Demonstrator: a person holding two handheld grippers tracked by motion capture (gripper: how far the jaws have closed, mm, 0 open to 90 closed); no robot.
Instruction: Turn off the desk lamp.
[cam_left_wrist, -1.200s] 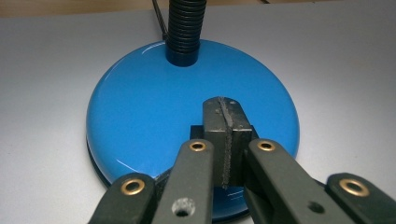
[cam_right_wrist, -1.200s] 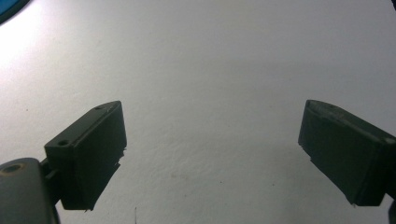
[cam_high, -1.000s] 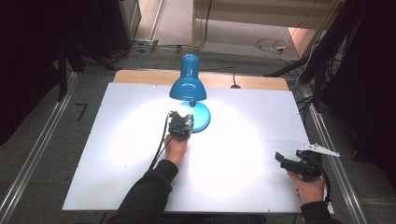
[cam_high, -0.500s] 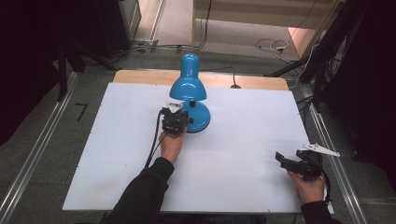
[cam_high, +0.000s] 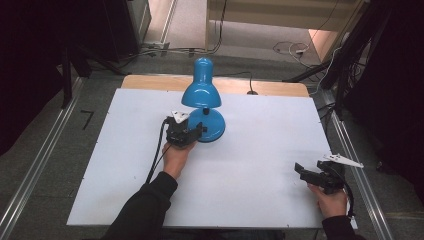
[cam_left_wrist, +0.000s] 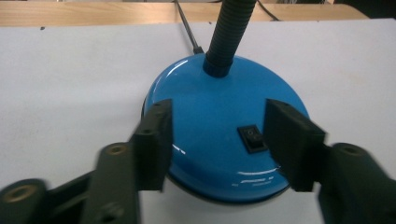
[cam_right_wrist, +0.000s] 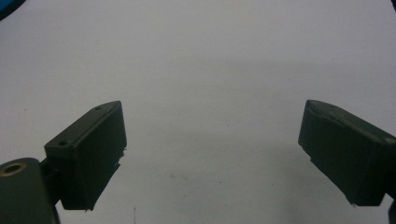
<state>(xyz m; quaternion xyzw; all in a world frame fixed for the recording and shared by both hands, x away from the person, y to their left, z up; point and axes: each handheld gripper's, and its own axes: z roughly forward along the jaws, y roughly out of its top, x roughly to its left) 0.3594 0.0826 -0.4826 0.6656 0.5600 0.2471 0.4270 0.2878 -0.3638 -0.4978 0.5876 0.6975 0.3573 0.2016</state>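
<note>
Near the far middle of the white rectangular tabletop (cam_high: 125, 165) stands the glossy blue desk lamp (cam_high: 201, 95), its dome shade tipped toward me and its round blue base (cam_left_wrist: 219, 135) flat on the board. I see no pool of light on the board under the shade. My left gripper (cam_high: 186, 134) sits just at the near-left edge of that base, carried by the left hand (cam_high: 176, 155) with its dark sleeve (cam_high: 142, 210) coming in from the bottom of the high view. Its jaws have just been opening; in the left gripper view they stand apart on either side of the near part of the base, above its top surface, and I cannot make out either pad pressing on it. The small black rocker switch (cam_left_wrist: 254, 138) lies on the base just inside the right-hand jaw, partly hidden by it. A black ribbed flexible neck (cam_left_wrist: 229, 32) rises from the back of the base, and a thin black cord (cam_left_wrist: 187, 28) runs off toward the wooden strip (cam_left_wrist: 93, 11) at the table's far edge. My right gripper (cam_high: 305, 172) rests well apart from the lamp, near the table's right front corner, held low in the right hand (cam_high: 330, 200). Its jaws are spread wide over bare white board with nothing between them.
</note>
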